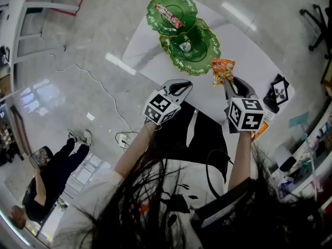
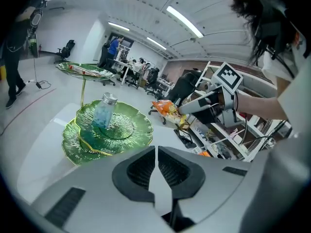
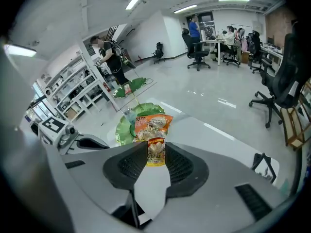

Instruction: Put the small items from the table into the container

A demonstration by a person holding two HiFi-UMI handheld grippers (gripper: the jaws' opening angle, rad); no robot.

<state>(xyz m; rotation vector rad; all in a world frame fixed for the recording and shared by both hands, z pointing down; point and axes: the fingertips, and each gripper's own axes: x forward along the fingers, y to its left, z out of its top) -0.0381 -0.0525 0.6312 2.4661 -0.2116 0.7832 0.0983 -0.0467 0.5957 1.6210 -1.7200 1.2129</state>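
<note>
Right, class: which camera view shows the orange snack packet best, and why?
The right gripper view: the snack packet sits close and central, print facing the camera, clamped in the right gripper. The head view shows it small, from above; the left gripper view shows it distant and side-on.

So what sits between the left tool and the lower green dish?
Nothing, just bare white table between the left tool and the lower green dish, clearest in the left gripper view.

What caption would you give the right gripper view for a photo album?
Right gripper clamps an orange snack packet, green leaf-shaped dish beyond it on the white table.
</note>
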